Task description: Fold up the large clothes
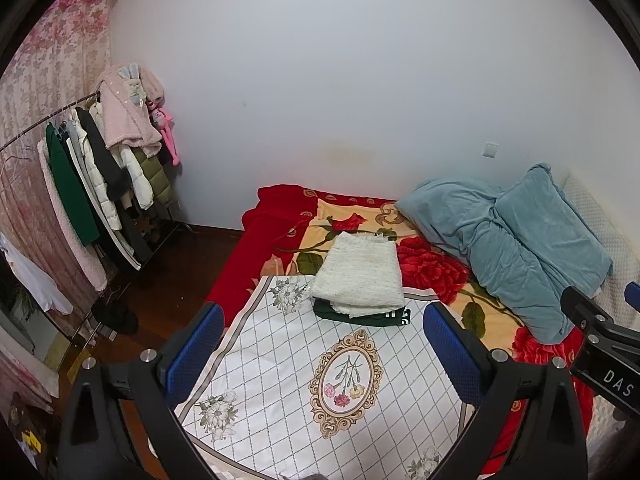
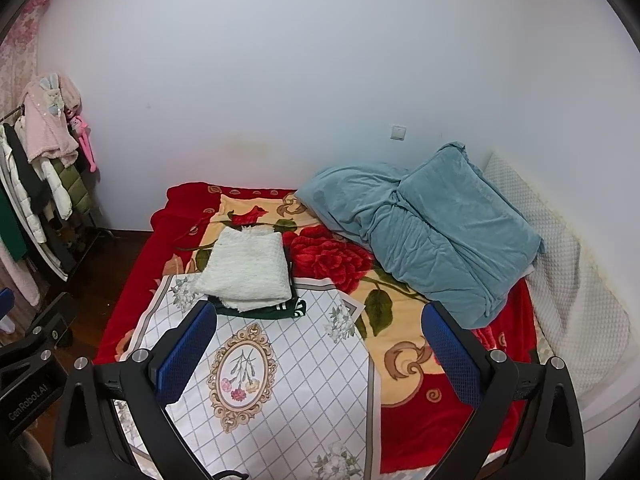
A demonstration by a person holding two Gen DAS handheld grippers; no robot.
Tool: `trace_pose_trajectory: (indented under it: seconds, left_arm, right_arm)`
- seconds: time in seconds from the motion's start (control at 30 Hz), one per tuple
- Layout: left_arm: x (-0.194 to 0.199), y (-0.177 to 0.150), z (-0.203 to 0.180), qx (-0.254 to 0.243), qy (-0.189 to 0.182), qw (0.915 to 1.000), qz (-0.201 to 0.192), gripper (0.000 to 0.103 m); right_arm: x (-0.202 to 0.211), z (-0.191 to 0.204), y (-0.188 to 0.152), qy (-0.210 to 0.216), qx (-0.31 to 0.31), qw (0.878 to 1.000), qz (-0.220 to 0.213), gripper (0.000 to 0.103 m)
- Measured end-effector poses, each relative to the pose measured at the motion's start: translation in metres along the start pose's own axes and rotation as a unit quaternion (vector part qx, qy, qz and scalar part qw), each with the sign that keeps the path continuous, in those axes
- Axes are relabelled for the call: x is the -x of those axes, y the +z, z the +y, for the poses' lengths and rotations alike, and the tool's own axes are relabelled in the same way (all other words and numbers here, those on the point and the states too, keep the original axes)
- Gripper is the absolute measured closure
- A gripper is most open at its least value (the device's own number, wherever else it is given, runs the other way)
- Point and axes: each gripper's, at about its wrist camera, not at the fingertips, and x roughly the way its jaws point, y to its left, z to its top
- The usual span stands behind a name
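Note:
A folded cream knit garment (image 1: pixel 362 272) (image 2: pixel 250 268) lies on top of a folded dark green garment (image 1: pixel 366 317) (image 2: pixel 280 309) at the far end of a white checked cloth with floral medallion (image 1: pixel 304 384) (image 2: pixel 280 392) spread on the bed. My left gripper (image 1: pixel 322 344) hangs open above the cloth with nothing between its blue-padded fingers. My right gripper (image 2: pixel 320 348) is also open and empty, over the cloth's right edge. The right gripper's body (image 1: pixel 600 344) shows at the right of the left wrist view; the left gripper's body (image 2: pixel 36 364) shows at the left of the right wrist view.
The bed carries a red rose-pattern blanket (image 1: pixel 432 268) (image 2: pixel 332 256). A bunched teal duvet (image 1: pixel 516 240) (image 2: pixel 424 232) lies at the head, by a white quilted headboard (image 2: pixel 560 280). A clothes rack with coats (image 1: pixel 100 184) (image 2: pixel 36 184) stands on the dark wood floor (image 1: pixel 176 280) to the left.

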Motion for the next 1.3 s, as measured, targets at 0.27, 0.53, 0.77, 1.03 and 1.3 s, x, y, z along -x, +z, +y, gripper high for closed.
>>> trace_pose_trajectory:
  seconds: [0.27,0.53,0.77,1.03,1.3]
  left_arm:
    - [0.002,0.001,0.003,-0.001,-0.002,1.0000,0.001,0.001]
    - [0.004,0.001,0.004,-0.002,-0.002,1.0000,0.002,0.001]
    - [0.008,-0.001,0.003,-0.002,-0.002,1.0000,0.003,0.001]
    - [0.009,-0.002,0.002,-0.001,-0.001,1.0000,0.003,0.001]
    - [0.008,-0.002,0.001,-0.002,0.000,1.0000,0.002,0.001]
  right_arm:
    - [0.007,0.006,-0.006,0.001,-0.001,1.000,0.003,0.000]
    - [0.012,0.008,-0.010,0.004,0.000,1.000,0.003,0.000]
    - [0.012,0.009,-0.010,0.005,-0.001,1.000,0.003,0.000]
    - [0.016,0.013,-0.014,0.007,0.000,1.000,0.005,0.000]
    - [0.018,0.012,-0.018,0.007,-0.001,1.000,0.003,0.000]
